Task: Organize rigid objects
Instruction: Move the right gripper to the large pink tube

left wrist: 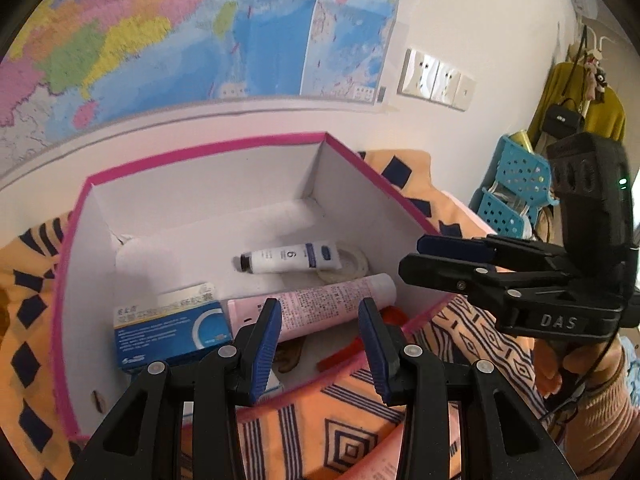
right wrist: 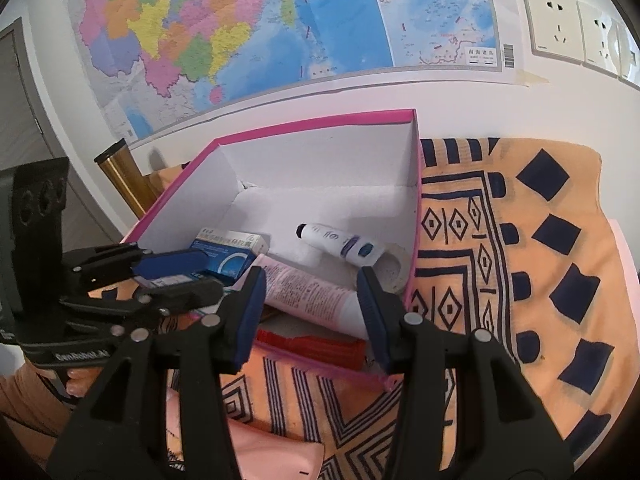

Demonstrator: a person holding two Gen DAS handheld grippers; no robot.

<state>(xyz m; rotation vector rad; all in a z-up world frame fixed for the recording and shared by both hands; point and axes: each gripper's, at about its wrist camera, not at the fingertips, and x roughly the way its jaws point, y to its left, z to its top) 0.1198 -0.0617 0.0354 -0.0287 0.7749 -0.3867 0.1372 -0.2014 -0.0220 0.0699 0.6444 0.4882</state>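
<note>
A pink-rimmed white box [left wrist: 208, 148] [right wrist: 320, 122] sits on an orange patterned cloth. Inside lie a white tube [left wrist: 290, 258] [right wrist: 340, 240], a pink tube [left wrist: 320, 300] [right wrist: 308, 294], a blue medicine carton [left wrist: 172, 326] [right wrist: 230, 252], a tape roll [left wrist: 354, 266] [right wrist: 394, 266] and a red item [left wrist: 350, 350] [right wrist: 316, 346]. My left gripper [left wrist: 318, 344] is open and empty over the box's near edge; it also shows in the right wrist view [right wrist: 192, 276]. My right gripper [right wrist: 310, 316] is open and empty above the near rim, and it shows in the left wrist view [left wrist: 424, 256].
The orange patterned cloth [right wrist: 520, 260] covers the surface around the box. A map [right wrist: 260, 28] and wall sockets [right wrist: 560, 24] are on the wall behind. A blue perforated basket [left wrist: 516, 188] and hanging clothes stand at the right. A brass post [right wrist: 124, 176] stands left of the box.
</note>
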